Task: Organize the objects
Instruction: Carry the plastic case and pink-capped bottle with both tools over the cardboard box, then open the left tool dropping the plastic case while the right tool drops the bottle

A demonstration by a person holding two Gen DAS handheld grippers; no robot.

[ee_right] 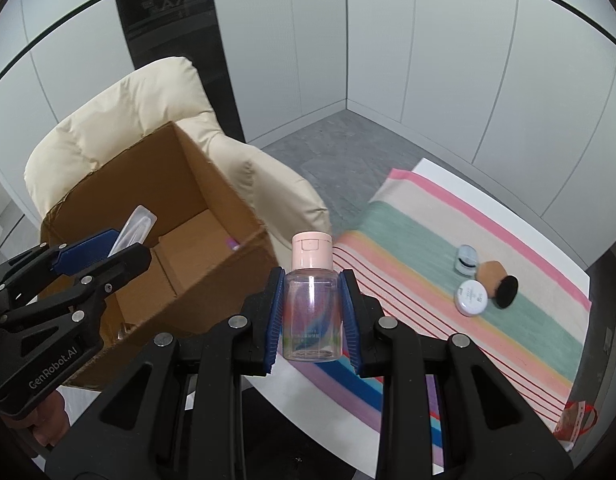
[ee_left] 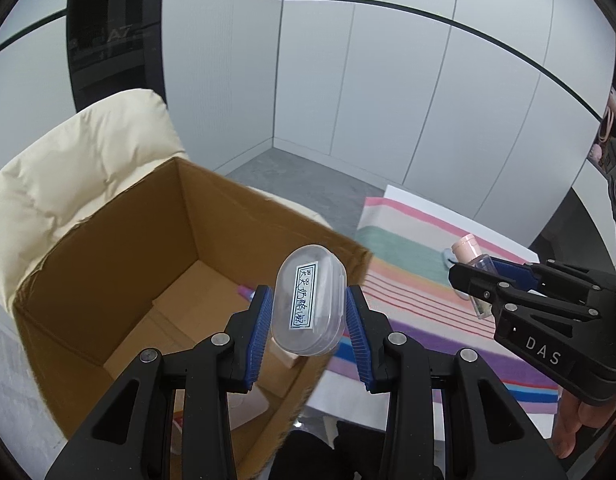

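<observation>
My left gripper (ee_left: 309,312) is shut on a clear oval plastic case (ee_left: 311,305) with a handwritten label, held over the near right corner of an open cardboard box (ee_left: 108,248). In the right wrist view the same left gripper (ee_right: 108,246) shows at the left with the case (ee_right: 134,226) above the box (ee_right: 196,184). My right gripper (ee_right: 311,300) is shut on a clear bottle with a pink cap (ee_right: 311,284), upright, just right of the box. From the left wrist view the right gripper (ee_left: 473,270) and its bottle (ee_left: 467,250) hang over the striped cloth (ee_left: 407,280).
The box sits on a cream padded chair (ee_right: 148,108); a small purple item (ee_left: 246,291) lies inside. On the striped cloth (ee_right: 427,240) over a white table lie a clear jar (ee_right: 467,258), a white round tin (ee_right: 471,298) and a makeup brush (ee_right: 497,280). Grey floor and white walls lie beyond.
</observation>
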